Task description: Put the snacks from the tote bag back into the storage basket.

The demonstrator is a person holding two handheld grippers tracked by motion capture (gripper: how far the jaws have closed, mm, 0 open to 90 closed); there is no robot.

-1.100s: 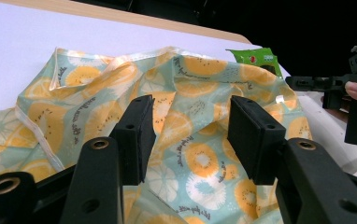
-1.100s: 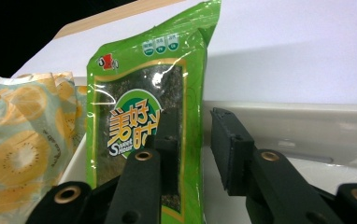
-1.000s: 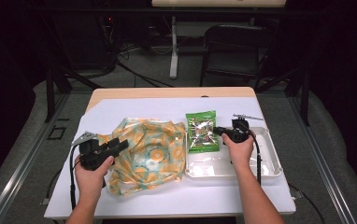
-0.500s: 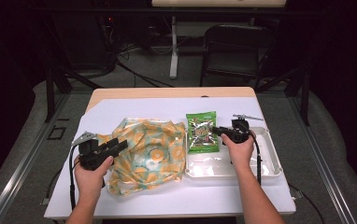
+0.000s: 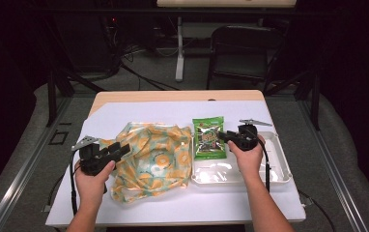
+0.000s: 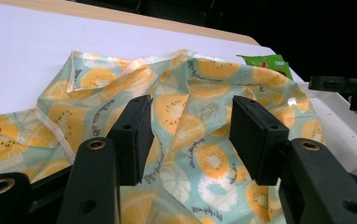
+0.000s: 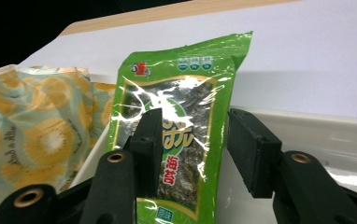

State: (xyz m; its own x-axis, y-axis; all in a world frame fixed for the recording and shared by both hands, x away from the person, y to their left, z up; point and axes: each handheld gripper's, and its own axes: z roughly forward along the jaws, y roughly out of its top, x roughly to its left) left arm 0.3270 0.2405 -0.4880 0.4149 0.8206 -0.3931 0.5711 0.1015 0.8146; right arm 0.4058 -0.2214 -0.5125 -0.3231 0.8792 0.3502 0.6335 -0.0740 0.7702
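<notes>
Left gripper [image 5: 117, 151]: jaws wide, holding nothing, above the fruit-print plastic bag [image 5: 156, 157] at bench centre.
Right gripper [image 5: 222, 137]: jaws just opened, straddling the green seaweed snack packet [image 5: 209, 137] propped on the white plastic tray's [image 5: 281, 164] left rim.
Risk: unsupported packet may slide off.

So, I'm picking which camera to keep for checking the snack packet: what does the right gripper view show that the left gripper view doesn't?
Right gripper view alone: the green snack packet seen close, print and shiny window legible, leaning over the rim of the white tray, with the right gripper open before it, its jaws having just been opening.

Left gripper view alone: the fruit-print bag spread across the table, creases and hem clear, beyond the open left gripper.

Both share: bag, packet, tray and the white table cover.
</notes>
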